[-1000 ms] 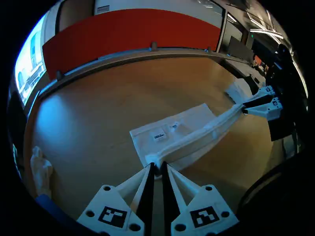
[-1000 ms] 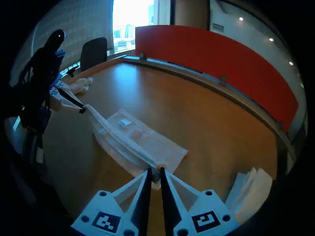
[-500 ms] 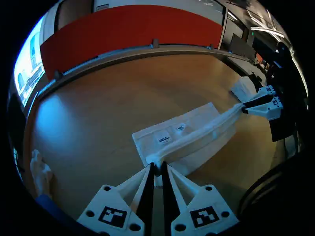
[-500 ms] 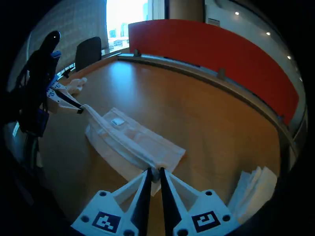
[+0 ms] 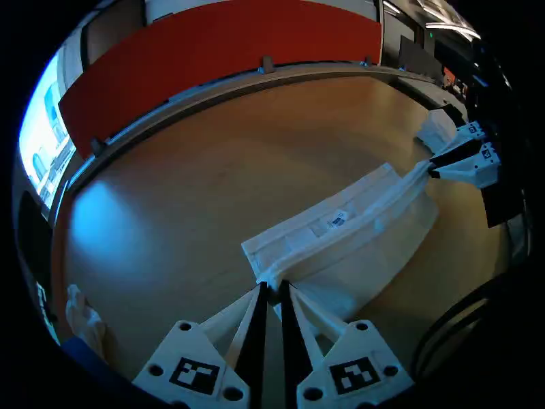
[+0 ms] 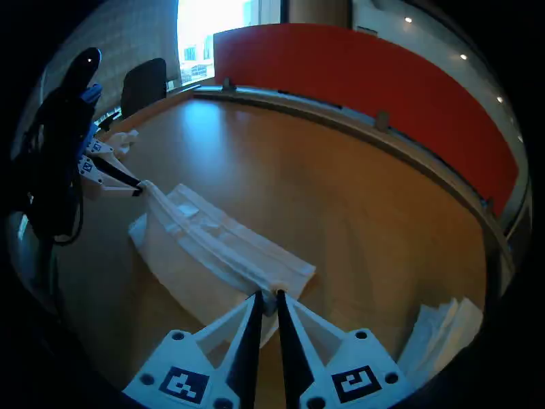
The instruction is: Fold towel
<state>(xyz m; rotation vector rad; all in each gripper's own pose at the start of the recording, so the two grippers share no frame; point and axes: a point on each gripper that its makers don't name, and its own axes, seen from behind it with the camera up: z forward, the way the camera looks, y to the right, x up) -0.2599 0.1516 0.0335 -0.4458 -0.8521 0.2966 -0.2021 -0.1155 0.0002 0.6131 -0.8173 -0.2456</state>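
A white towel [image 5: 347, 235] is stretched between my two grippers above a wooden table [image 5: 204, 177]. My left gripper [image 5: 272, 290] is shut on one corner of it. My right gripper [image 6: 268, 298] is shut on the other corner of the same edge. That held edge is lifted, and the towel [image 6: 204, 238] hangs from it in a fold down to the table. In the left gripper view the right gripper [image 5: 436, 167] shows at far right. In the right gripper view the left gripper [image 6: 136, 187] shows at far left, with a person's dark arm behind it.
A stack of folded white towels [image 6: 443, 334] lies at the right of the right gripper view, and as folded towels [image 5: 436, 129] in the left gripper view. A crumpled white cloth [image 5: 85, 320] lies at the table's left. A red partition [image 6: 381, 75] runs along the table's far edge. A dark chair [image 6: 139, 88] stands beyond.
Both grippers have lifted the held edge and carried it forward over the towel. More of the cloth now hangs below the edge, and the part left flat on the table has narrowed.
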